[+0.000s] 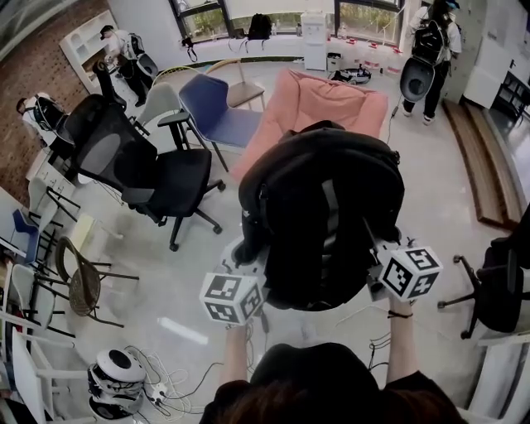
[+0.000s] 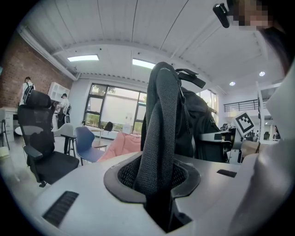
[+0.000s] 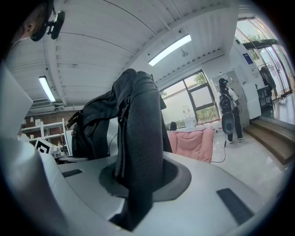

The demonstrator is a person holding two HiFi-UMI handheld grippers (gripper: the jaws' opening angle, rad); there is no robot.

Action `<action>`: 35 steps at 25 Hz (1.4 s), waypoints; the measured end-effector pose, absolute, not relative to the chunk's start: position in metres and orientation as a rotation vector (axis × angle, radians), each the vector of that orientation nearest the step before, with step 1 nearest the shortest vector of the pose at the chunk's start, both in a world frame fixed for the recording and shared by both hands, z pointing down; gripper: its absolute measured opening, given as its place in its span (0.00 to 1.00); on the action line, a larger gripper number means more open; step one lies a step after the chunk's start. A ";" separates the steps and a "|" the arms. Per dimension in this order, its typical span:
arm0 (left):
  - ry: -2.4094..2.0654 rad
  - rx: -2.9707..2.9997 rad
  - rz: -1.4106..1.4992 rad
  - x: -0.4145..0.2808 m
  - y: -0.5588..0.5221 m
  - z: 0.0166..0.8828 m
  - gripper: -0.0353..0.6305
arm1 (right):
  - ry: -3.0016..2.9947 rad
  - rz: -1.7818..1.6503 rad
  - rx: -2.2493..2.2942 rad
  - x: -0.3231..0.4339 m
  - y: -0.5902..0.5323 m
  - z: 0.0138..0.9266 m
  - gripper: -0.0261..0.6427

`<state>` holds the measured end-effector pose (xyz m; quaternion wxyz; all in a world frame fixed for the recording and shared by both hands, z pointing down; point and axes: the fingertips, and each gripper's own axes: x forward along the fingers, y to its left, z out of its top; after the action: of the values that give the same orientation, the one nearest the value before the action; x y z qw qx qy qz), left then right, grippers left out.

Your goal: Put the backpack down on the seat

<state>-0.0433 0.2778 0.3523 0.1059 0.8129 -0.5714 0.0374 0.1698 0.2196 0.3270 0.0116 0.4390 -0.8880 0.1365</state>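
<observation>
Backpack (image 1: 319, 215) hangs in the air, just short of the pink seat (image 1: 319, 103). My left gripper (image 2: 156, 189) and right gripper (image 3: 136, 184) each clamp a strap (image 2: 159, 124). Lowering it onto the seat is what's left.

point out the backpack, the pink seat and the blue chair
backpack (image 1: 306, 217), head view, middle of its back panel
pink seat (image 1: 331, 103), head view, its upper cushion
blue chair (image 1: 238, 126), head view, its seat pad

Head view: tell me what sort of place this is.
Probably an open office or lab-like workroom: a black swivel office chair, a blue chair and a pink lounge seat stand on a hard floor, with large windows at the far side.
</observation>
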 end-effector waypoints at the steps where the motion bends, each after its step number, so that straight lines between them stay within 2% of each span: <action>1: -1.686 2.390 0.112 -0.045 0.275 0.353 0.20 | -2.769 0.431 1.364 0.168 0.216 0.328 0.13; 22: -1.633 2.351 0.109 -0.105 0.125 0.383 0.20 | -2.715 0.456 1.387 0.104 0.056 0.353 0.13; 35: -1.545 2.431 0.159 -0.116 0.010 0.380 0.20 | -2.688 0.484 1.484 0.097 -0.044 0.354 0.13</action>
<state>-0.1162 0.0100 0.3799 0.1281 0.8358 -0.5311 0.0547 0.0974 -0.0439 0.3536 0.0164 0.4774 -0.8646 0.1557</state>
